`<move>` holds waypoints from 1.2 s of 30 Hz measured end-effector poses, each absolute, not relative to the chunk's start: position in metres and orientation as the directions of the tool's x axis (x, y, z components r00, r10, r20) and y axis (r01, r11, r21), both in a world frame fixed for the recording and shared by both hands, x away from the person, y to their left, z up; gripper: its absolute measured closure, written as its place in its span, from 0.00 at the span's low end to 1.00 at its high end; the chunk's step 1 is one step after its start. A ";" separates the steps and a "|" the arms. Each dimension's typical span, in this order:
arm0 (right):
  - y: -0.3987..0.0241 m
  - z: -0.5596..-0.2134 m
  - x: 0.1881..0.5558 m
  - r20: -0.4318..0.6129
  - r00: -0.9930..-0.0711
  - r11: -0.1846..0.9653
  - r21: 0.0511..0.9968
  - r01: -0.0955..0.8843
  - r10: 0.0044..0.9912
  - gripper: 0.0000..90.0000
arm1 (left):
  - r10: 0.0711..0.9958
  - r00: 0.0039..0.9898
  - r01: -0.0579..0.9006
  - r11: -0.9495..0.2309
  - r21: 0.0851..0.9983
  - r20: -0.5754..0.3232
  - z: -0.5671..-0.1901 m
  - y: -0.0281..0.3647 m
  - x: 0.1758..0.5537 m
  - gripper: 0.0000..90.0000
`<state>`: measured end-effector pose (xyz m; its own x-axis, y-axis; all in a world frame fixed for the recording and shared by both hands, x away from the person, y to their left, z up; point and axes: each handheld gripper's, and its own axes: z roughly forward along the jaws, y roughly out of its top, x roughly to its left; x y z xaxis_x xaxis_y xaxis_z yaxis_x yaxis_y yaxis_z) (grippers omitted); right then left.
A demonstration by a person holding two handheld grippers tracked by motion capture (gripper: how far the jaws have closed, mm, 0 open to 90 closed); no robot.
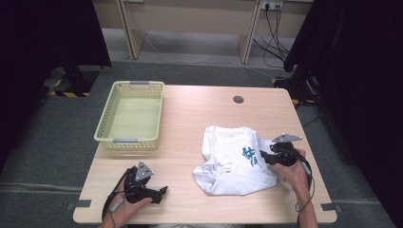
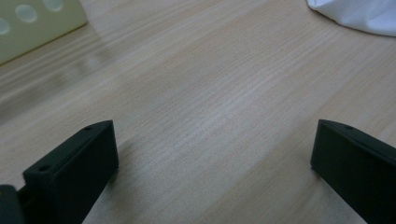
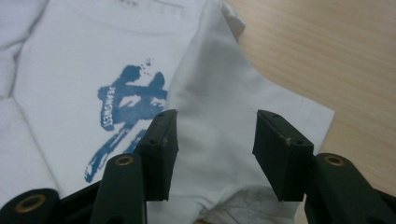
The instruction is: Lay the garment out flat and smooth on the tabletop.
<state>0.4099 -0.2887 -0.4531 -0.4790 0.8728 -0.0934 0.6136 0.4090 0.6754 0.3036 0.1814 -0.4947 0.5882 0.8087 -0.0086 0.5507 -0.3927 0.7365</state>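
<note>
Stood on grey carpet, a pale wooden table; beyond it, wooden desk legs, trailing cables, black curtains flanking.

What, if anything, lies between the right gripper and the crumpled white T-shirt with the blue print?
Nothing visible does. The right gripper is right over the crumpled white T-shirt with the blue print, jaws apart, with only a fold of white cloth between them. The pale yellow plastic basket stands well off to the left on the wooden table.

R gripper on white shirt, L gripper on bare table; basket far left.
</note>
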 end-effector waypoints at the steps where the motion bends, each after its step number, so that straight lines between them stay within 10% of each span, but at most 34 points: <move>1: -0.291 -0.455 0.409 -0.096 -0.473 0.409 0.669 0.621 0.876 0.55 | 0.808 0.589 0.550 -0.393 0.736 -0.008 -0.495 0.181 0.304 0.00; 17: -0.364 -0.454 0.384 -0.074 -0.285 0.261 0.663 0.701 0.956 0.46 | 0.808 0.589 0.552 -0.395 0.735 -0.008 -0.495 0.181 0.304 0.00; 36: -0.350 -0.461 0.367 -0.095 -0.361 0.337 0.627 0.703 0.928 0.45 | 0.808 0.588 0.552 -0.394 0.735 -0.008 -0.495 0.181 0.304 0.00</move>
<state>0.3668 -0.3501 -0.4608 -0.3609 0.9278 -0.0945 0.7026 0.3371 0.6266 0.3036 0.1814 -0.4946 0.5885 0.8085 -0.0085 0.5515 -0.3937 0.7354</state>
